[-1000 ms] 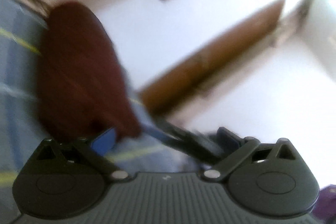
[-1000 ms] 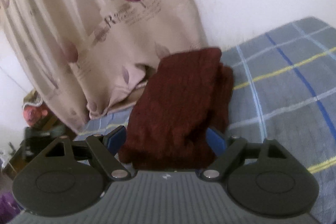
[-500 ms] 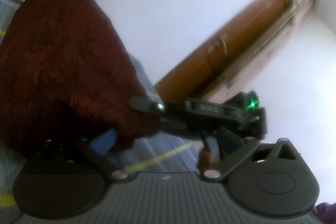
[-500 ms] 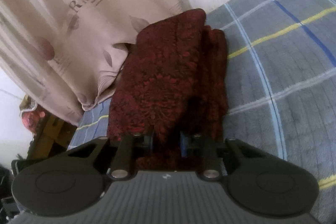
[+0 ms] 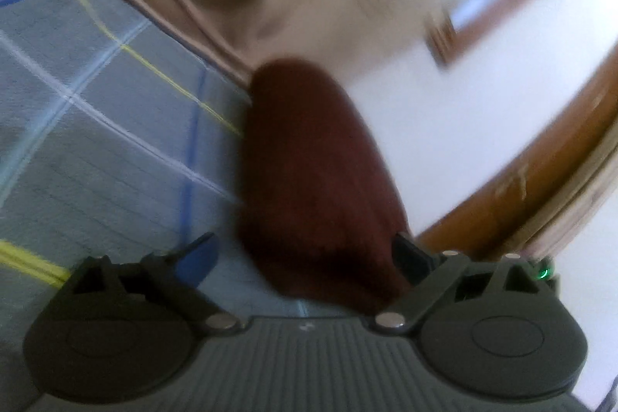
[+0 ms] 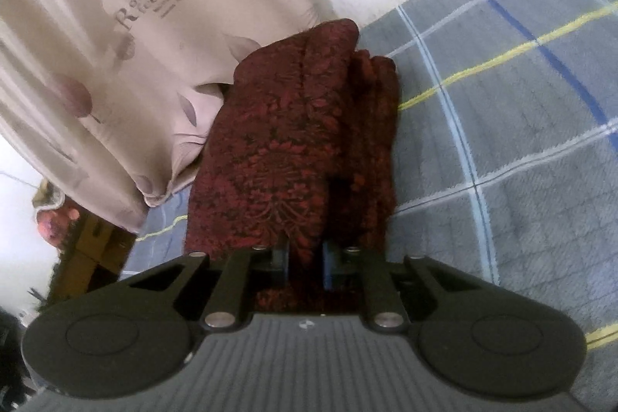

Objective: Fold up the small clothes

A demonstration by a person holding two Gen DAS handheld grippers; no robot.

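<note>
One dark red patterned garment (image 6: 297, 141) lies folded lengthwise on the grey plaid bed cover (image 6: 502, 149), its far end against a beige printed curtain (image 6: 116, 37), and the right tool (image 6: 305, 263) has its blue-padded jaws drawn in tight on the cloth's near edge. Seen through the blurred left wrist camera, the left tool (image 5: 305, 257) is spread wide with nothing pinched, the garment (image 5: 313, 180) rising between its fingers.
</note>
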